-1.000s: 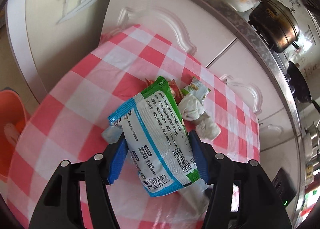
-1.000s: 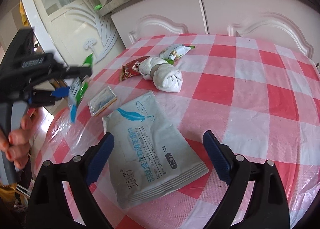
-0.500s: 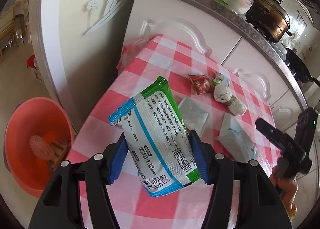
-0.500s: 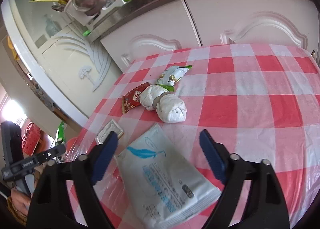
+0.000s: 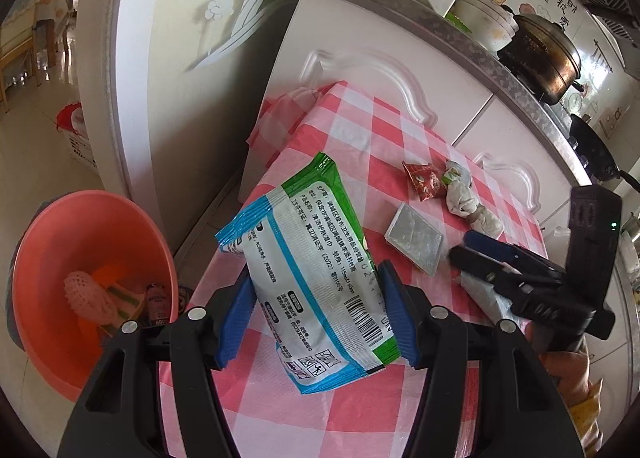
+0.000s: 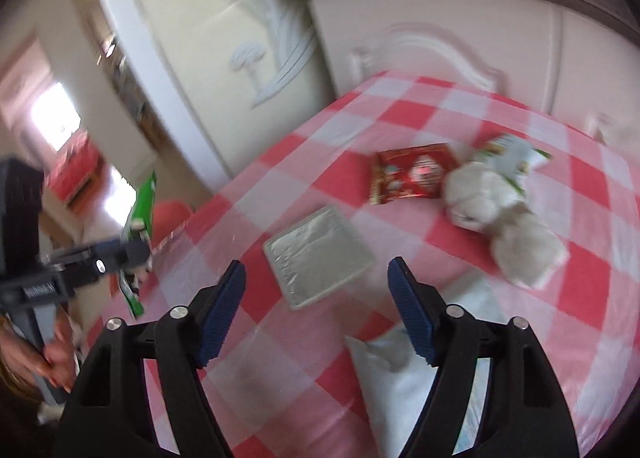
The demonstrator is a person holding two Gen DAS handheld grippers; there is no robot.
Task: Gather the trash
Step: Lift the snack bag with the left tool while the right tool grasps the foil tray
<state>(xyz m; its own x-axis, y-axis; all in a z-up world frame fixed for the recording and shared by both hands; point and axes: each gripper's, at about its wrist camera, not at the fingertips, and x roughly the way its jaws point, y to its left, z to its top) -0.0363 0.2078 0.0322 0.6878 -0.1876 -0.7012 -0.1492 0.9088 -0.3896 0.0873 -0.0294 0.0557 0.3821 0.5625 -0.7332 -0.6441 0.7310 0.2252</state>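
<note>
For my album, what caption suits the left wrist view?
Left gripper carries a wet-wipes pack from the checked table toward an orange basin.

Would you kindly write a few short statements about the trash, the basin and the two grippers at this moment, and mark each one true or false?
1. The left gripper grips a green, blue and white wipes pack. True.
2. The right gripper holds the red snack wrapper. False: its jaws are empty and the wrapper lies on the checked tablecloth.
3. The orange basin on the floor is empty. False: a white foam net and other scraps lie in it.
4. A flat silver packet lies on the tablecloth ahead of the right gripper. True.
5. The crumpled white tissue is in the basin. False: it lies on the tablecloth beside the red wrapper.
</note>
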